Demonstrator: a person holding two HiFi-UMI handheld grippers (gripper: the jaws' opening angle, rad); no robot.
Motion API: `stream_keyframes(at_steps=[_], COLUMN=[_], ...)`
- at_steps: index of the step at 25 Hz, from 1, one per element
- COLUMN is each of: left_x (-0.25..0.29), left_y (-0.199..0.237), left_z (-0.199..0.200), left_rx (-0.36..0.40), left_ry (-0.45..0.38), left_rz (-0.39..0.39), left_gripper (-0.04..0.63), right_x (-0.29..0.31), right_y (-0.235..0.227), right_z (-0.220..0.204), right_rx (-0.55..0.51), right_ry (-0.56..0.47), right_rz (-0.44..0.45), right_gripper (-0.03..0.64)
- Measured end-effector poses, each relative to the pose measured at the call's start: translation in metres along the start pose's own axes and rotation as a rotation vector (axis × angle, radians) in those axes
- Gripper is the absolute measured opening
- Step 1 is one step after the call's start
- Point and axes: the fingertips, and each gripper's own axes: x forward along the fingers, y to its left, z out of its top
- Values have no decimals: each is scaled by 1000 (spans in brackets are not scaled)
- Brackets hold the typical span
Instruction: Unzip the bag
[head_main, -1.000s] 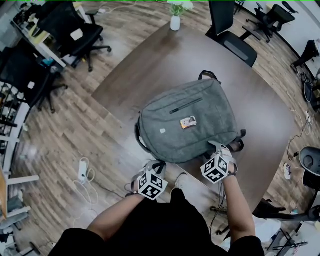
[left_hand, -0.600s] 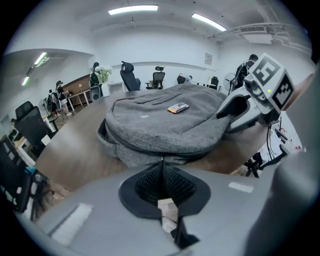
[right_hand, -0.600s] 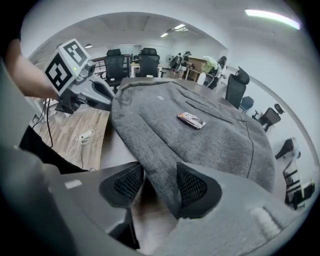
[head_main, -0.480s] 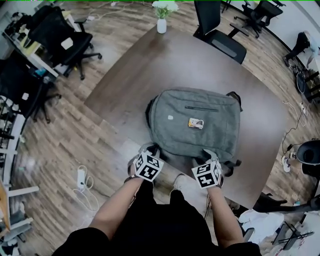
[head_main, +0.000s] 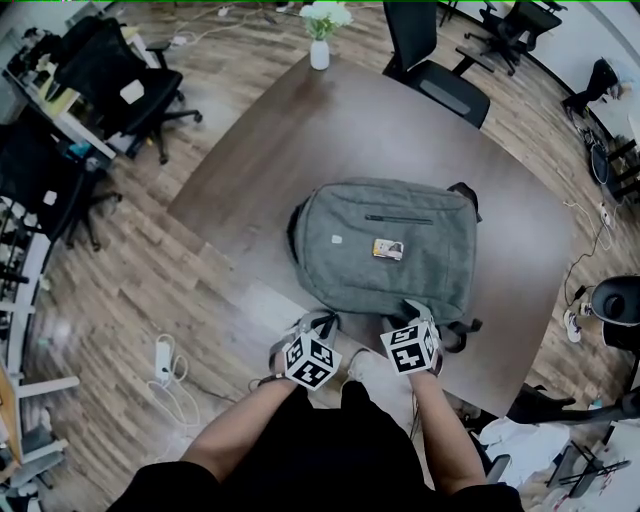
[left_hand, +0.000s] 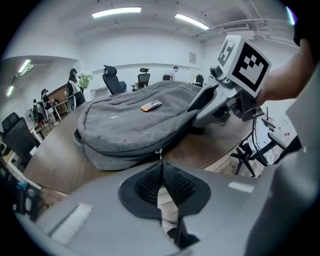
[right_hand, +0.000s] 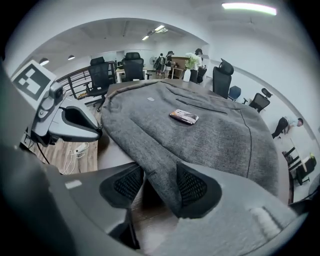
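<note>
Backpack (head_main: 385, 245) lies flat on the table (head_main: 300, 130), near its front edge. Left gripper (left_hand: 161, 170) is clenched on the zipper pull (left_hand: 160, 152). Right gripper (right_hand: 156, 184) pinches a fold of the backpack's grey near edge.

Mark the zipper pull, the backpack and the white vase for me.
zipper pull (left_hand: 159, 152): left gripper view, on its metal piece at the seam.
backpack (head_main: 430, 268): head view, on the bare grey front panel.
white vase (head_main: 319, 54): head view, on the vase body.
</note>
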Motion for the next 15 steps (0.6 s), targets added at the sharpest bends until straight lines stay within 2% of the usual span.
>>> stream_keyframes(at_steps=[9,12,15], left_x=[18,23,21], left_y=[-38,-43,-41], left_z=[24,28,24], left_rx=[-24,-11,-12], left_ry=[-25,-26,-39], left_rz=[-92,-100,-97], left_gripper=[29,31,28], right_x=[1,1,-1], right_y=[4,5,8], right_z=[0,0,-2], right_rx=[-50,-68,-128], right_ry=[-28,-44,-74], right_rz=[-7,-7,-7], right_gripper=[209,209,215])
